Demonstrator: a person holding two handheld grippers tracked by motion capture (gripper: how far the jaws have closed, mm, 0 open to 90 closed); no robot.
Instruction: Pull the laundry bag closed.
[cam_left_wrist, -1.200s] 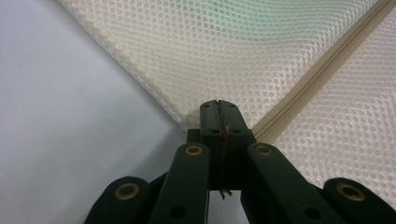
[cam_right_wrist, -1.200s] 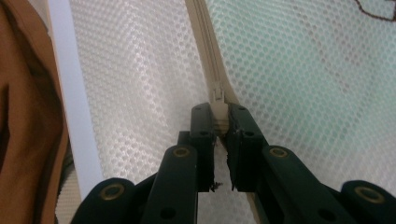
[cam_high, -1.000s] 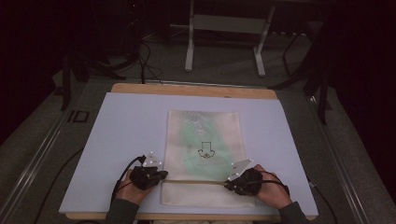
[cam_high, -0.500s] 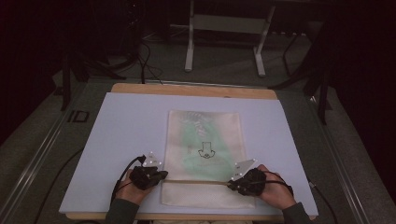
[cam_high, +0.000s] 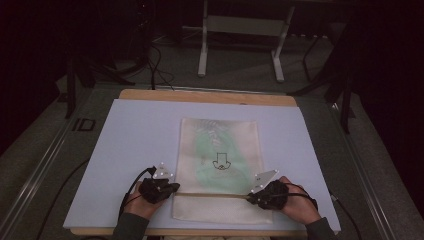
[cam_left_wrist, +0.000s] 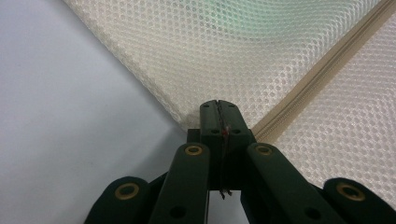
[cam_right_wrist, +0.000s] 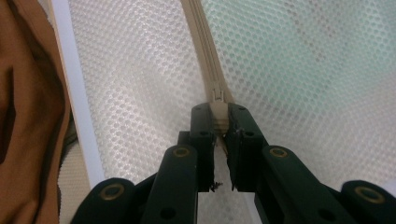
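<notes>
Near the bottom edge of the high view, both hands rest on the white surface (cam_high: 130, 140). At lower left, the left gripper (cam_high: 172, 187) has its fingers pressed together on the mesh bag (cam_high: 220, 150) corner. At lower right, the right gripper (cam_high: 249, 198) pinches the zipper pull (cam_right_wrist: 218, 111). Farther up, the bag lies flat at centre, a green item (cam_high: 215, 165) inside.

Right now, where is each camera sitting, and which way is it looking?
High view: above the table's near side, looking forward and down at the cream mesh zipper bag; forearms, left gripper, right gripper.
Left gripper view: on that gripper, looking along shut jaws at the bag's edge.
Right gripper view: on that gripper, jaws clamping the beige zipper pull.
Both gripper views share the bag's zipper.
</notes>
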